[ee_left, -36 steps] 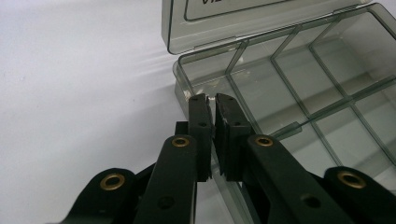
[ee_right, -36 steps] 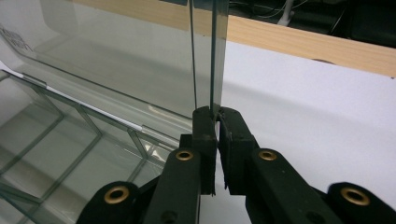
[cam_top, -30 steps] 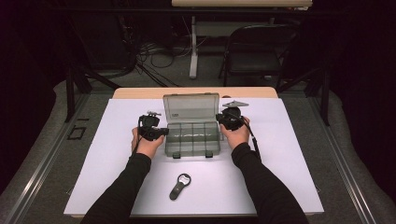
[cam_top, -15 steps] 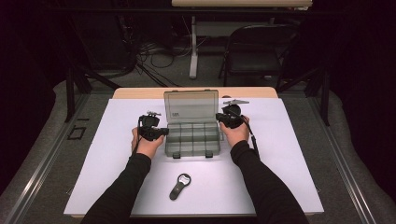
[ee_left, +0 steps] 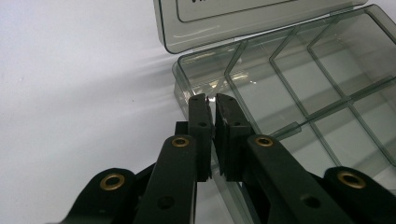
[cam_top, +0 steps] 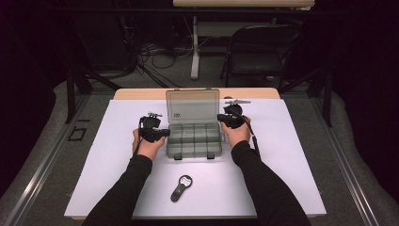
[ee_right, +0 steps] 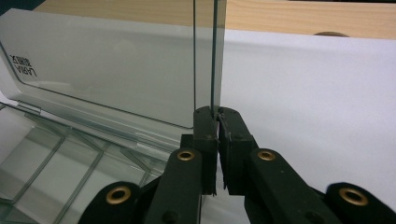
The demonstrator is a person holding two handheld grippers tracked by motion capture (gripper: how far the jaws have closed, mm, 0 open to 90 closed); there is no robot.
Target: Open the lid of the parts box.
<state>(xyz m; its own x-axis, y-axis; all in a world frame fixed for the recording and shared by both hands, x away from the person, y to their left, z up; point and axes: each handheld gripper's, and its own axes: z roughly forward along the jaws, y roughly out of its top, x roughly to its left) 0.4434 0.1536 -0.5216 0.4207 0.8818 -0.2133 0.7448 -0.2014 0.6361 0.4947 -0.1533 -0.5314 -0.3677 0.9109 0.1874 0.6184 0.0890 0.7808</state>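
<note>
Desk [cam_top: 108,179]: white sheet on top. Box [cam_top: 194,136]: clear, compartmented, at centre, lid [cam_top: 193,104] upright. Left tool [cam_top: 162,134]: at the box's left side, clamped on its wall. Right tool [cam_top: 221,117]: at the right side, clamped on the lid's edge. Remote [cam_top: 180,187]: near edge.

The open box [cam_top: 194,134] sits in the middle of the table [cam_top: 301,155], with the left gripper [cam_top: 160,134] at its left side, the right gripper [cam_top: 221,117] at its right side, and a small tool [cam_top: 180,187] in front of it.
</note>
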